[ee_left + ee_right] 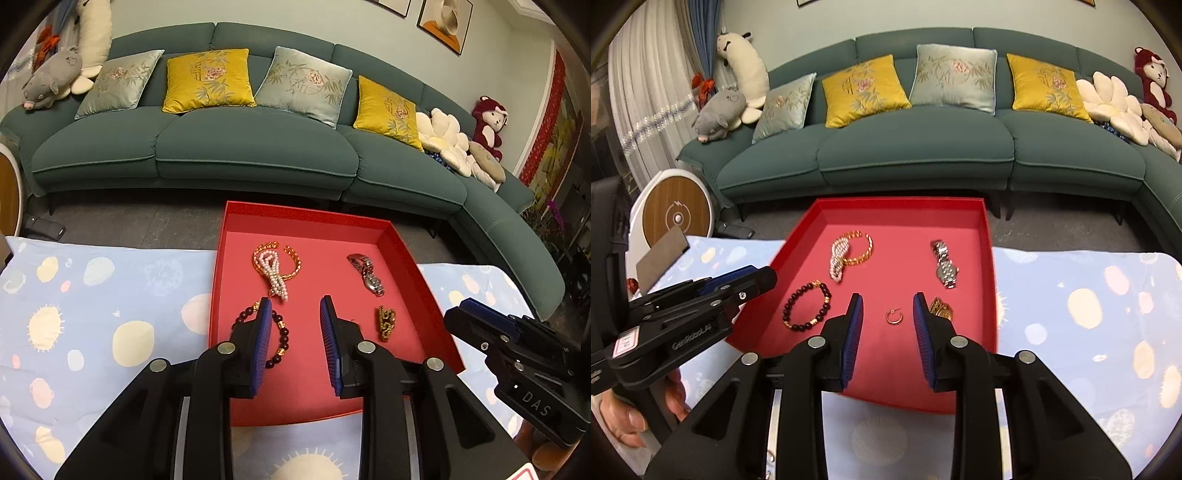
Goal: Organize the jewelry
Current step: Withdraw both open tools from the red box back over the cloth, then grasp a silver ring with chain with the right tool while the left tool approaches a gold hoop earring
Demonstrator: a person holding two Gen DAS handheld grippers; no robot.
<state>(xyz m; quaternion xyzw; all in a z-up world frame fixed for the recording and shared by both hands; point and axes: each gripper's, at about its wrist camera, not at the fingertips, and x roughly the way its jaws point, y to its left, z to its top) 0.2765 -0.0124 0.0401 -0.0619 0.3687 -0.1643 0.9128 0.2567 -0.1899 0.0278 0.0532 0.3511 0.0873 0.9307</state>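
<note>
A red tray [410,258] [988,240] sits on a blue patterned cloth. In it lie a pearl strand [273,271] [837,258] over a gold bangle [293,264] [862,247], a silver watch [367,273] [945,264], a dark bead bracelet [282,338] [807,304], a gold chain piece [386,323] [942,309] and a small gold hoop earring [894,316]. My left gripper [295,314] is open and empty above the tray's near part, beside the bead bracelet. My right gripper [888,310] is open, its fingers either side of the earring, above it.
The blue cloth [110,314] [1089,314] covers the table on both sides of the tray. A green sofa [240,147] with cushions and plush toys stands behind. A round wooden-faced device [676,218] stands on the floor at left.
</note>
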